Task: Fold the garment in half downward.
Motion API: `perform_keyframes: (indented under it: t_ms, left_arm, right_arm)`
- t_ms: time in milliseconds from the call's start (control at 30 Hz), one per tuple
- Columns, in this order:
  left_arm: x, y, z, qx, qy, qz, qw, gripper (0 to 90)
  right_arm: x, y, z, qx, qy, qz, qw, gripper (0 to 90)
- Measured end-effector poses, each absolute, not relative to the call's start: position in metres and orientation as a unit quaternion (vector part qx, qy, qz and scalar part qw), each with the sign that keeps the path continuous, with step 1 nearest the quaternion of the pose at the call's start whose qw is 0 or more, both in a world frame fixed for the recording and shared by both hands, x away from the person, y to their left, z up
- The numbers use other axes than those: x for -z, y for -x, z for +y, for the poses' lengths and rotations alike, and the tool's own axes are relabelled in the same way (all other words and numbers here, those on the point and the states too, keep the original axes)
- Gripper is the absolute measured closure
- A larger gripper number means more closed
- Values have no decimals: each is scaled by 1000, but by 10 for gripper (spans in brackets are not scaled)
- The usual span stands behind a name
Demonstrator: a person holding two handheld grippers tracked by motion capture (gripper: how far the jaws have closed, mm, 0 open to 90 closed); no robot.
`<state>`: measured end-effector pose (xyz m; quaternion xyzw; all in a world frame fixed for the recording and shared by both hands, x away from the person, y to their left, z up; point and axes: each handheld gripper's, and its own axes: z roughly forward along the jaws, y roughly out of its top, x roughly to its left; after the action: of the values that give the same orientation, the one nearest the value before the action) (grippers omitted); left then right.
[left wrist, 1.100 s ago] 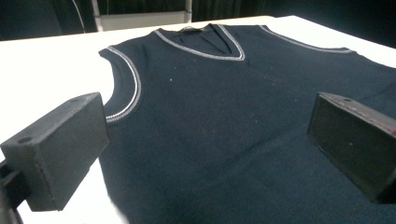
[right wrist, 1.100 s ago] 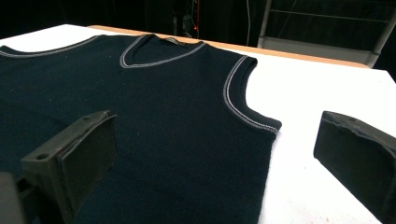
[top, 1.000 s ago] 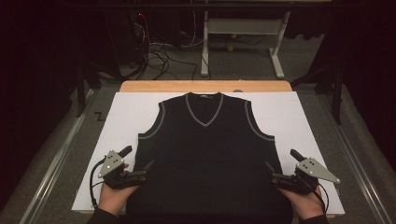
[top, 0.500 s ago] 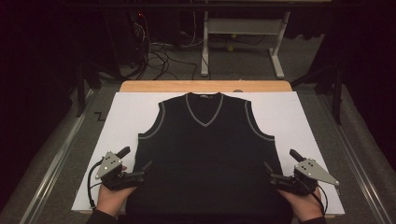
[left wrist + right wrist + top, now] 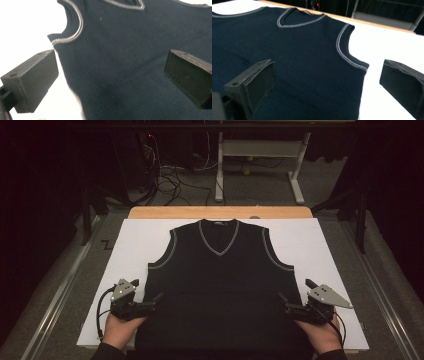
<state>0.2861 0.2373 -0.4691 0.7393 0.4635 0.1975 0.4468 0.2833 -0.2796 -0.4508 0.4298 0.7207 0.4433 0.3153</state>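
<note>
A dark navy sleeveless V-neck vest [image 5: 220,280] with grey trim lies flat, front up, on the white sheet [image 5: 320,245]. My left gripper [image 5: 155,301] sits at the vest's lower left side edge, open, its jaws straddling that edge [image 5: 72,92]. At the lower right side edge my right gripper [image 5: 284,302] is open too, one jaw over the fabric [image 5: 312,75] and the other over the white sheet [image 5: 377,100]. Neither holds the cloth.
The white sheet covers a wooden table whose far edge [image 5: 220,212] shows beyond the collar. Metal rails [image 5: 60,290] run along both sides. Cables and a white table frame [image 5: 260,155] stand on the floor behind.
Both grippers have crept slightly inward toward the vest's lower side edges. The vest has not moved.
</note>
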Motion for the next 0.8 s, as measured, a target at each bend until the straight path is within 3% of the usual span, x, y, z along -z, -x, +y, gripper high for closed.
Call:
perform_keyframes:
  t_ms: [267, 433, 533, 600, 667, 700, 800]
  left_arm:
    - [473, -323, 234, -148, -755, 516, 377, 0]
    - [481, -332, 232, -149, -770, 534, 317, 122]
    - [479, -331, 234, -144, -765, 538, 323, 172]
    - [478, -330, 235, -141, -763, 538, 328, 273]
    - [478, -329, 235, -139, -763, 539, 329, 294]
    - [478, -328, 234, -136, -767, 533, 330, 355]
    - [478, -328, 232, -137, -769, 530, 329, 417]
  right_arm:
    - [450, -308, -275, -406, -460, 734, 290, 40]
    - [457, -337, -280, -362, -496, 741, 271, 122]
    - [463, -342, -287, -343, -522, 739, 252, 188]
    - [466, -337, -292, -342, -524, 743, 239, 287]
    - [466, -336, -292, -340, -523, 745, 237, 311]
    - [466, -333, -294, -337, -522, 749, 230, 367]
    - [467, -331, -295, -332, -524, 751, 225, 400]
